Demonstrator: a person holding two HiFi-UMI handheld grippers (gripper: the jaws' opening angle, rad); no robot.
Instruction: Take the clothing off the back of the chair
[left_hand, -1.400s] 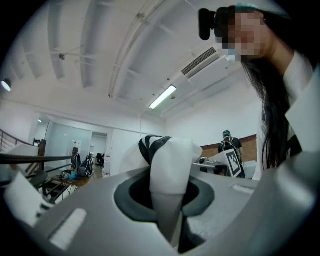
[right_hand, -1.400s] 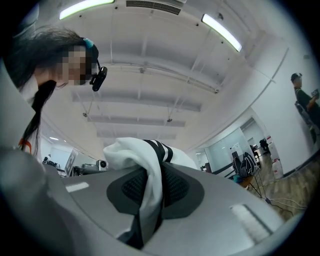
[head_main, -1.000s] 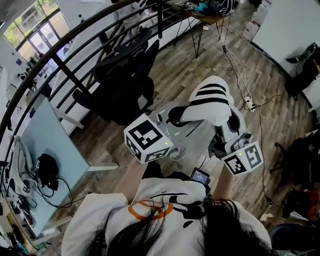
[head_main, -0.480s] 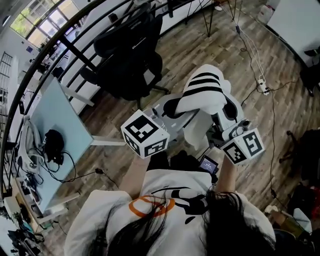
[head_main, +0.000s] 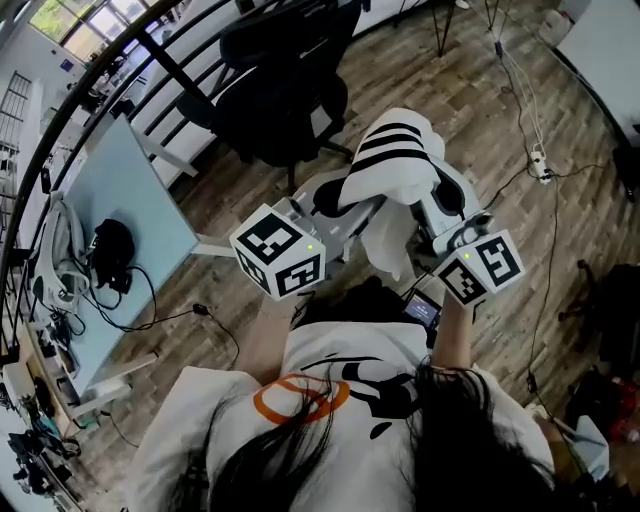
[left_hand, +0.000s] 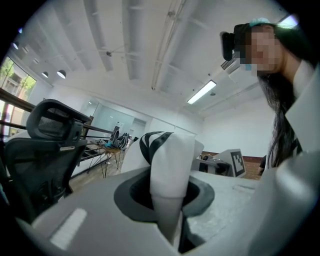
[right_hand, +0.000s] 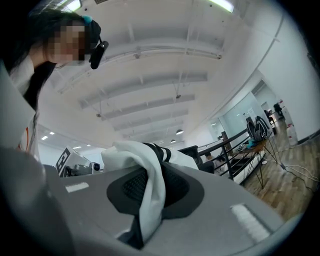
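So the black office chair (head_main: 285, 95) sits off at the back, the white, black-striped clothing (head_main: 398, 160) hangs bunched in the air in front of you, clear of it, and your left gripper (head_main: 318, 205) and right gripper (head_main: 447, 210) are each clamped nearly closed on a fold of it.
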